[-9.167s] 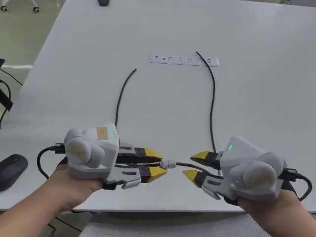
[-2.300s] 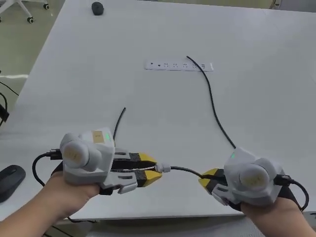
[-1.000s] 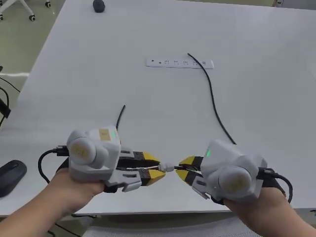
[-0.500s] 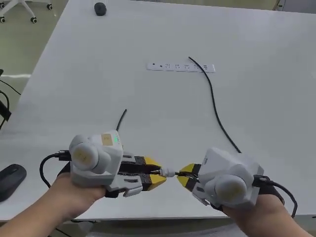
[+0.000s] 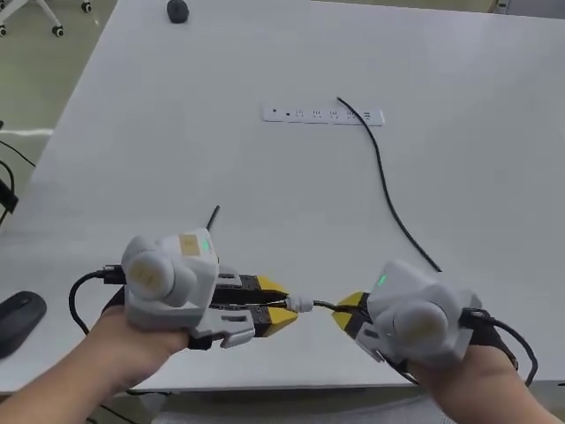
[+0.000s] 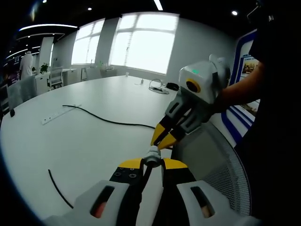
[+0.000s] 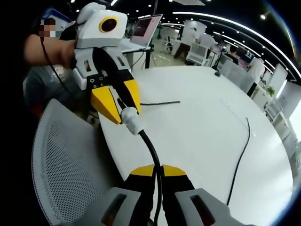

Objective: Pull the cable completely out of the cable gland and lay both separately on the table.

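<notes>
My left gripper (image 5: 284,311) is shut on the small white cable gland (image 5: 301,306) near the table's front edge. The black cable (image 5: 384,190) passes through the gland. A short stretch bridges to my right gripper (image 5: 346,311), which is shut on the cable. Beyond it the cable runs across the table to the power strip. Its tail end (image 5: 212,216) lies behind the left gripper. In the left gripper view the gland (image 6: 151,155) sits between the yellow tips, facing the right gripper (image 6: 162,139). In the right gripper view the cable (image 7: 150,146) rises from my shut jaws to the gland (image 7: 130,120).
A white power strip (image 5: 322,115) lies mid-table under the cable's far end. One dark mouse (image 5: 18,322) sits at the left edge, another (image 5: 177,11) at the far side. A mesh chair (image 7: 61,165) stands just below the table's front edge (image 5: 291,382).
My right gripper has moved right, away from the gland, with the cable in it. The cable's tail behind the left gripper has grown shorter. The left gripper stays put.
</notes>
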A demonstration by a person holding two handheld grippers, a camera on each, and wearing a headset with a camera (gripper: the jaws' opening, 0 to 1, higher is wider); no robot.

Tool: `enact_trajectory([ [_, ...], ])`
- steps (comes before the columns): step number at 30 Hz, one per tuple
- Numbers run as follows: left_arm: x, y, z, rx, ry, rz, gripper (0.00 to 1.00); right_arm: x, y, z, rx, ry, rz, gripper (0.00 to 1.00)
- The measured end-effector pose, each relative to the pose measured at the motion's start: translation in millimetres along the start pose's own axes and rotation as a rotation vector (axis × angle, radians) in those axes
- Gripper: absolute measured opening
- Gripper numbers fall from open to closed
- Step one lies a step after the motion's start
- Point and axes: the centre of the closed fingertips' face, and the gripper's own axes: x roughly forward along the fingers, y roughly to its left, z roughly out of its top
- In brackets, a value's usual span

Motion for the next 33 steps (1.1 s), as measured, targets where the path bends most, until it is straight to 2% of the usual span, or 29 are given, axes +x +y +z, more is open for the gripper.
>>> enact_trajectory([
  [8, -0.7, -0.8, 0.0, -0.005, -0.003, -0.004, 0.15, 2.5, -12.1, -28.1, 0.099, 0.042, -0.025, 0.0],
  [13, -0.1, -1.5, -0.8, -0.007, -0.001, -0.007, 0.15, 3.9, -12.9, -36.4, 0.133, 0.049, -0.029, 0.0],
  [23, 1.7, -3.5, -1.5, -0.01, 0.0, -0.011, 0.15, 7.1, -8.8, -41.7, 0.175, 0.069, -0.015, 0.0],
  [33, -1.4, -1.7, -4.2, -0.022, 0.004, -0.004, 0.15, 4.4, -3.1, -41.4, 0.149, 0.063, -0.007, 0.0],
])
